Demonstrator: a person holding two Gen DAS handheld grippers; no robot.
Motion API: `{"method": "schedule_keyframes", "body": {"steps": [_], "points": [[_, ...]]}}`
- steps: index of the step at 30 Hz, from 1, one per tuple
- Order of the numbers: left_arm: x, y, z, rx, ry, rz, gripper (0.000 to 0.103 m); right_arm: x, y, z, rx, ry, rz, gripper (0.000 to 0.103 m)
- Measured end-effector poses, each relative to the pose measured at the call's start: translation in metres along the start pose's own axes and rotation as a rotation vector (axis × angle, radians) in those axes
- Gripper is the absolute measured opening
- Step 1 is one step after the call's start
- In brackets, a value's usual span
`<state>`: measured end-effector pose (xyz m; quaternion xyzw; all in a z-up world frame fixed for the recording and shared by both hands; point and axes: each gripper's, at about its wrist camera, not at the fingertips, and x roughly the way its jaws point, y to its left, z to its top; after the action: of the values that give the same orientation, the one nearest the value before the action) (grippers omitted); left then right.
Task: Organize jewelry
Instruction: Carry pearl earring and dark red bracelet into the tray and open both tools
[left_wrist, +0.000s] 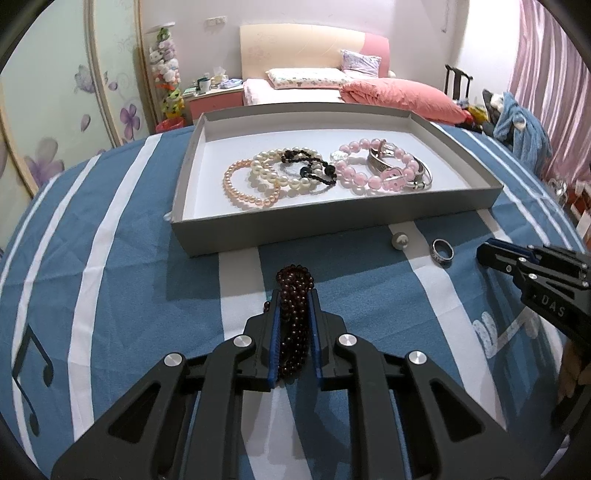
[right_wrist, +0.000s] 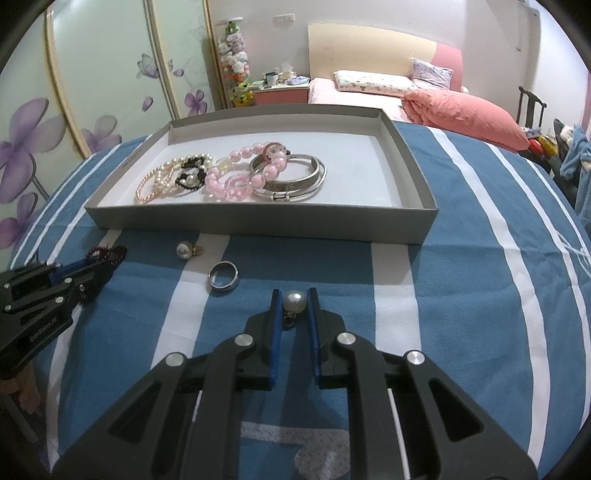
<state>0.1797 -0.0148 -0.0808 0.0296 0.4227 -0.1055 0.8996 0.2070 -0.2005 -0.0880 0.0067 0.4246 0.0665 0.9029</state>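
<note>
Left wrist view shows the left tongs (left_wrist: 294, 295) clenched on a dark red beaded bracelet (left_wrist: 294, 284), whose strands bunch up between the blue pads and stick out past the tips. Beyond them sits a shallow grey tray (left_wrist: 332, 230) on a tabletop covered with a blue-and-white striped cloth (left_wrist: 110, 258). Inside the tray lie a peach pearl bracelet (left_wrist: 240, 184), a white pearl bracelet (left_wrist: 271, 168), a black beaded bracelet (left_wrist: 314, 168), a pink beaded bracelet (left_wrist: 373, 168) and silver bangles (left_wrist: 419, 177), overlapping one another in a row. On the cloth in front of the tray, well apart from the left tongs, rest a loose pearl earring (left_wrist: 400, 240) and, just beside it, a dark metal ring (left_wrist: 442, 252).

From the right wrist view, the right tongs (right_wrist: 294, 301) are clenched on another pearl earring (right_wrist: 294, 301), the pearl pinched at the very tips with its small metal fitting hanging below, just above the cloth. To their left lie the metal ring (right_wrist: 222, 281) and the loose pearl earring (right_wrist: 183, 250), both near the tray's front wall (right_wrist: 258, 225). The left tongs appear at the far left edge with the red bracelet (right_wrist: 107, 254) in their grip. A bed with a pink quilt (right_wrist: 465, 110) stands behind the tabletop.
</note>
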Motion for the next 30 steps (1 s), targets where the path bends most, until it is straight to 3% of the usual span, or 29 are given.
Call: {"method": "schedule_keyframes", "body": {"steps": [12, 25, 30], "points": [[-0.027, 0.009, 0.003, -0.066, -0.104, -0.036, 0.014, -0.036, 0.005, 0.012, 0.032, -0.153, 0.028, 0.013], [-0.075, -0.007, 0.019, -0.048, -0.362, 0.025, 0.014, -0.081, 0.019, 0.029, 0.029, -0.419, 0.013, 0.013], [-0.085, -0.014, 0.023, -0.040, -0.425, 0.049, 0.014, -0.096, 0.027, 0.031, 0.011, -0.523, -0.014, 0.014]]}}
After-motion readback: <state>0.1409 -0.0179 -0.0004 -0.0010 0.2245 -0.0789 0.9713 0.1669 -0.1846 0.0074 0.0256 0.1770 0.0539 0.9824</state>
